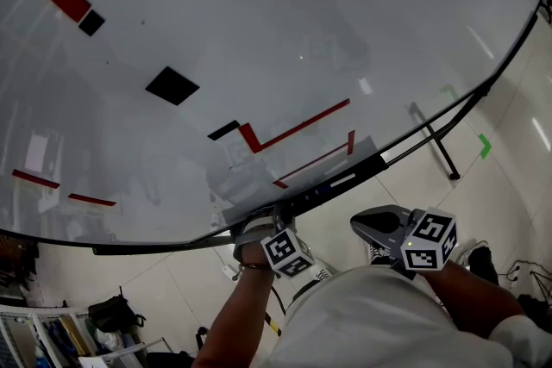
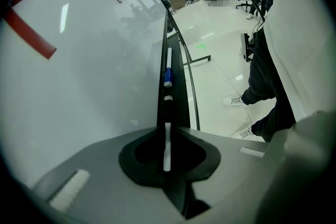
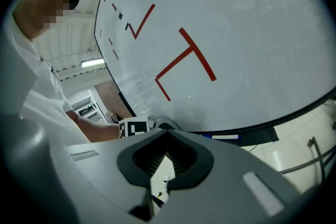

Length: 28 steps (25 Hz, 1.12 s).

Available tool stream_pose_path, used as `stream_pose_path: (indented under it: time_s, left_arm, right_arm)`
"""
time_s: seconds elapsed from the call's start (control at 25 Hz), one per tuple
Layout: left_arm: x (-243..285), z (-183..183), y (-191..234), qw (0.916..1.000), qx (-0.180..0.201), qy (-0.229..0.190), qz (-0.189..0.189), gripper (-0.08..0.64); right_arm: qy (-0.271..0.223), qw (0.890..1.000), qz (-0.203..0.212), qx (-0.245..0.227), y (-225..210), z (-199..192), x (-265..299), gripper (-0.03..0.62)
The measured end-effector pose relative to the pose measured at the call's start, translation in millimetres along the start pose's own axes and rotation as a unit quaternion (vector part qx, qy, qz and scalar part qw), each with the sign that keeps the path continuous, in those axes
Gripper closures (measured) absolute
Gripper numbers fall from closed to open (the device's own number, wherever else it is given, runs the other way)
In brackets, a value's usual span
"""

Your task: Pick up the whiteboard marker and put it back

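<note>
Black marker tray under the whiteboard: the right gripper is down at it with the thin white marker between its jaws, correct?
No, the left gripper is. Head view shows it at the black marker tray; left gripper view shows the thin white marker between its jaws.

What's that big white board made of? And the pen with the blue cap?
The whiteboard looks glossy and hard, maybe glass or coated metal: it mirrors lights and room shapes. The blue-capped marker in the tray looks like smooth plastic, though it is small here.
</note>
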<state>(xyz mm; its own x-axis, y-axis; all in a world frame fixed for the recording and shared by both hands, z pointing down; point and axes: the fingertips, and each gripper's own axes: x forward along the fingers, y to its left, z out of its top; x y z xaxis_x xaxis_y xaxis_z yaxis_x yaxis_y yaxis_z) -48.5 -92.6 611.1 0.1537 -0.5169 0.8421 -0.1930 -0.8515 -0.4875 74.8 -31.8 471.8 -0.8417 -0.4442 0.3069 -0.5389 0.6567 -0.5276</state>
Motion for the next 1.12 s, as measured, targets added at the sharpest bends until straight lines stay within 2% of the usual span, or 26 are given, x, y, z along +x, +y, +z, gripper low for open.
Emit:
stream_pose_path:
  time_s: [0.6,0.68,0.88,1.12]
  left_arm:
    - [-12.5,0.5,-1.6,0.9997,-0.024,-0.01,0.001,0.511]
    - [-15.2,0.8,-2.4,0.999,-0.041,-0.017,-0.002,0.511]
    - [-26.6,1.9,-0.1,0.9926,-0.111,-0.05,-0.005,0.511]
    - [-42.5,4.7,5.5,0.9841,-0.154,-0.089,0.005,0.511]
  right_arm:
    - [0.0,1.0,0.001,-0.006,2.9,2.2,-1.1,0.591]
    - [0.001,1.0,0.003,-0.006,4.1,2.2,-0.5,0.591]
    - [0.005,1.0,0.011,-0.008,9.2,-0.5,2.4,0.591]
    - [0.011,1.0,0.019,-0.015,13.3,0.2,5.7,0.591]
